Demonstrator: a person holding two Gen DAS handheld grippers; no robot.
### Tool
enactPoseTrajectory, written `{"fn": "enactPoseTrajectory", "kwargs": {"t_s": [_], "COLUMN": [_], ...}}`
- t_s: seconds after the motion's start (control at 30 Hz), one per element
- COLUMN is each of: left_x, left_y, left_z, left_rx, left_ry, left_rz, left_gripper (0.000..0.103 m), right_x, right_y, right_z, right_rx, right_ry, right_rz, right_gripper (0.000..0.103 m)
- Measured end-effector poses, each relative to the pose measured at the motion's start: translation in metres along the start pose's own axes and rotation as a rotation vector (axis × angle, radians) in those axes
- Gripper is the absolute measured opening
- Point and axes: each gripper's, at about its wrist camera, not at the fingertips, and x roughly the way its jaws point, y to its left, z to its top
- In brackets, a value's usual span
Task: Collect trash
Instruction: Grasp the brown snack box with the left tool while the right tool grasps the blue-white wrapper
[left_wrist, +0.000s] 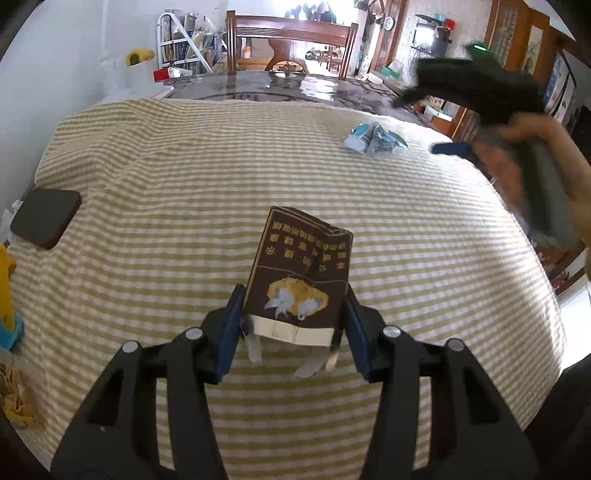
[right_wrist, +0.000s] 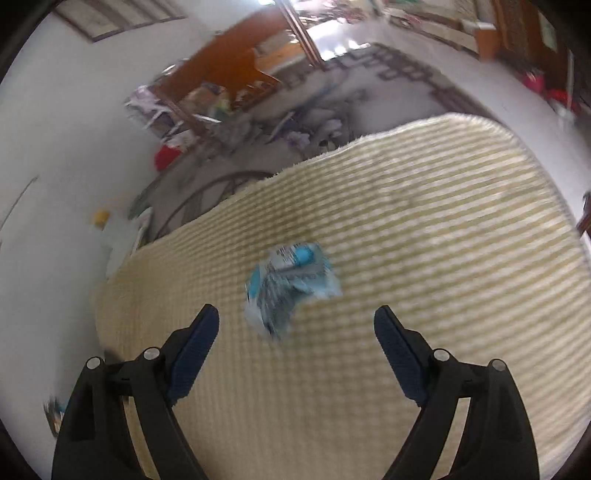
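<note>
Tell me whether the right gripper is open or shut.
Open: the right gripper has its fingers spread wide, nothing between them, the blue wrapper just ahead.

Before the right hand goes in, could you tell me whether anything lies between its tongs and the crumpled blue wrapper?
Nothing visible does: the open right tongs face the blue wrapper across bare striped cloth.

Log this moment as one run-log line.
left gripper: shut on cigarette pack | right gripper: open, approaching crumpled blue wrapper | striped cloth
</note>
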Motion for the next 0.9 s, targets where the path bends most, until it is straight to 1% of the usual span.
{"fn": "enactPoseTrajectory", "kwargs": {"t_s": [0.17,0.23,0.3,0.33,0.4,0.43,0.47,0.5,0.53,0.57,0.63,0.67,0.77,0.8,0.9], "left_x": [-0.001,-0.004,-0.007,-0.008,-0.009,-0.009,-0.009,-0.009,-0.009,-0.009,-0.009,-0.009,-0.009,-0.008,-0.008], "left_y": [0.009,0.012,0.013,0.014,0.014,0.014,0.014,0.014,0.014,0.014,0.015,0.016,0.017,0.017,0.018], "left_z": [0.004,0.006,0.006,0.007,0.008,0.008,0.008,0.009,0.009,0.009,0.009,0.009,0.009,0.009,0.008], "left_rx": [-0.044,-0.059,-0.068,-0.071,-0.078,-0.079,-0.078,-0.078,-0.079,-0.079,-0.084,-0.087,-0.092,-0.092,-0.102], "left_ry": [-0.002,-0.013,-0.021,-0.024,-0.028,-0.029,-0.029,-0.029,-0.029,-0.028,-0.026,-0.025,-0.023,-0.023,-0.024], "left_rz": [-0.02,-0.025,-0.025,-0.025,-0.025,-0.025,-0.024,-0.024,-0.024,-0.024,-0.022,-0.022,-0.02,-0.02,-0.03], "left_gripper": [0.049,0.049,0.049,0.049,0.049,0.049,0.049,0.049,0.049,0.049,0.049,0.049,0.049,0.049,0.05], "right_x": [0.028,0.033,0.04,0.043,0.045,0.047,0.046,0.044,0.042,0.037,0.027,0.019,-0.001,-0.014,-0.043], "right_y": [0.021,0.026,0.032,0.035,0.038,0.039,0.038,0.038,0.039,0.037,0.039,0.037,0.034,0.032,0.028], "right_z": [-0.006,-0.011,-0.016,-0.018,-0.021,-0.023,-0.026,-0.027,-0.029,-0.032,-0.038,-0.043,-0.056,-0.065,-0.087], "right_rx": [-0.052,-0.081,-0.116,-0.134,-0.16,-0.17,-0.175,-0.176,-0.179,-0.192,-0.223,-0.242,-0.273,-0.296,-0.368], "right_ry": [0.003,0.008,0.008,0.007,0.014,0.024,0.031,0.031,0.034,0.036,0.036,0.036,0.047,0.046,0.028], "right_rz": [-0.11,-0.126,-0.145,-0.154,-0.154,-0.143,-0.124,-0.115,-0.1,-0.08,-0.077,-0.065,-0.026,-0.009,-0.004], "right_gripper": [0.083,0.083,0.078,0.074,0.06,0.044,0.035,0.03,0.02,0.018,0.016,0.014,0.014,0.014,0.014]}}
